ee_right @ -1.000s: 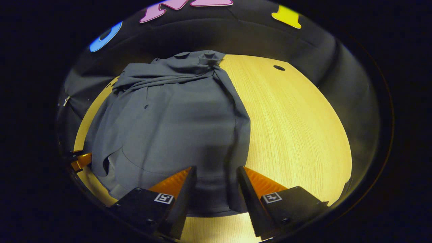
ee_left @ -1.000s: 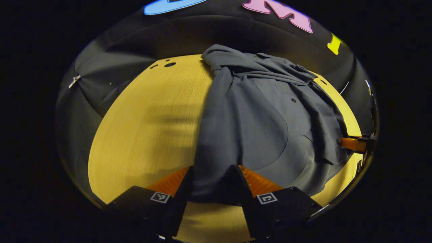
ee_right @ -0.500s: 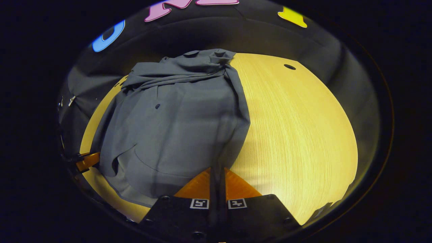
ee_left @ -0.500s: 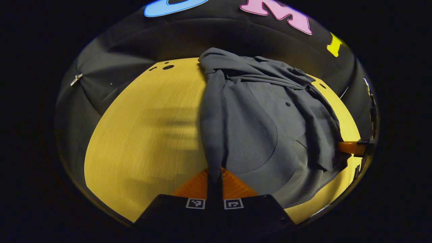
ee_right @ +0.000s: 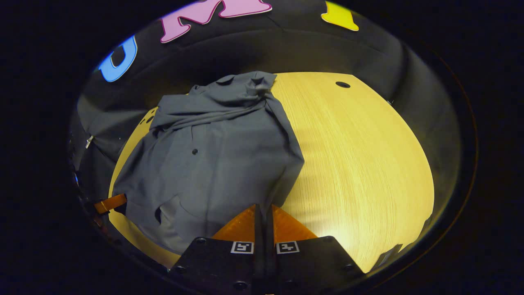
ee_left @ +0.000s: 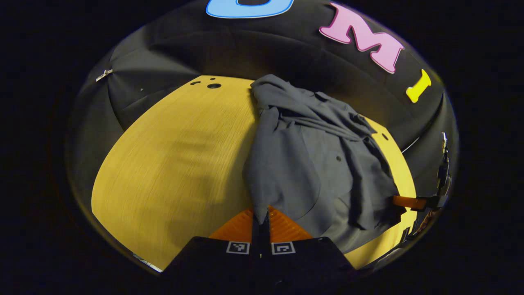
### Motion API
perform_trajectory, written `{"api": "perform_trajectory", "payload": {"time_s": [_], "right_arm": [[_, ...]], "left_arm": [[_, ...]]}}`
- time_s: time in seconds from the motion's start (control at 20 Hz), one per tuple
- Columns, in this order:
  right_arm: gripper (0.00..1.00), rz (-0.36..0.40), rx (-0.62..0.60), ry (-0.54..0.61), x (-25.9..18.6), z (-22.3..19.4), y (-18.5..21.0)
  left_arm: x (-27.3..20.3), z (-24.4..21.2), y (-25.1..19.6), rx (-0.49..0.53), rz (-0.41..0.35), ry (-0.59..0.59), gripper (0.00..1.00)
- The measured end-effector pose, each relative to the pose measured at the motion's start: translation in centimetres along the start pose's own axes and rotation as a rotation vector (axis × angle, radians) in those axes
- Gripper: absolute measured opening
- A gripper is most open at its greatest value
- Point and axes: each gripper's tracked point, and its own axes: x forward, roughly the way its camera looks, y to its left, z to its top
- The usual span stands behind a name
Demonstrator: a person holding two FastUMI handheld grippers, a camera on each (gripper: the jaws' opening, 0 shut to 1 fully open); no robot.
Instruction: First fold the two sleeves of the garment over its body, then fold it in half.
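Observation:
A grey button shirt [ee_left: 311, 164] lies on the wooden table [ee_left: 172, 155], its sleeves bunched across the far end. My left gripper [ee_left: 260, 213] is shut on the near hem corner at the shirt's left side. In the right gripper view the same shirt [ee_right: 221, 151] spreads left of centre, and my right gripper [ee_right: 262, 211] is shut on its near right hem corner. Both corners are lifted a little off the table. The right gripper's finger [ee_left: 409, 202] shows at the far right of the left gripper view; the left gripper's finger [ee_right: 110, 203] shows at the far left of the right gripper view.
Bare tabletop [ee_right: 360, 164] stretches to the right of the shirt in the right gripper view and to the left of the shirt in the left gripper view. A cable hole [ee_right: 342, 84] sits near the table's far edge. Black booth cloth [ee_left: 254, 53] rises behind the table.
Both grippers went from open around the hem to shut on it, then rose and pulled the near hem up; the shirt now looks smaller and farther below.

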Motion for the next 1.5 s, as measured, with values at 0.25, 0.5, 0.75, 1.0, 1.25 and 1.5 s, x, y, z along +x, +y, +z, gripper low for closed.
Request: {"api": "perform_trajectory", "payload": {"time_s": [0.25, 0.5, 0.75, 1.0, 1.25, 1.5], "right_arm": [[0.05, 0.045, -0.003, -0.111, -0.8, 7.3, 2.1], [0.05, 0.079, -0.023, -0.211, 0.1, 15.2, 3.8], [0.05, 0.077, -0.032, -0.285, 1.9, 22.6, 4.7], [0.05, 0.075, -0.066, -0.395, 4.4, 30.5, 5.8], [0.05, 0.047, -0.014, -0.444, 9.5, 35.2, 5.4], [0.05, 0.003, 0.082, -0.447, 15.8, 36.7, 4.0]], "left_arm": [[-1.2, 7.4, -2.1, 0.003, -0.053, -0.112, 0.05], [-0.7, 15.3, -3.6, 0.005, -0.085, -0.211, 0.05], [1.2, 23.0, -5.0, 0.026, -0.117, -0.295, 0.05], [5.1, 30.0, -6.3, 0.073, -0.114, -0.349, 0.05], [11.3, 35.4, -6.1, 0.107, -0.103, -0.394, 0.05], [18.0, 36.3, -4.4, 0.184, -0.071, -0.373, 0.05]]}}
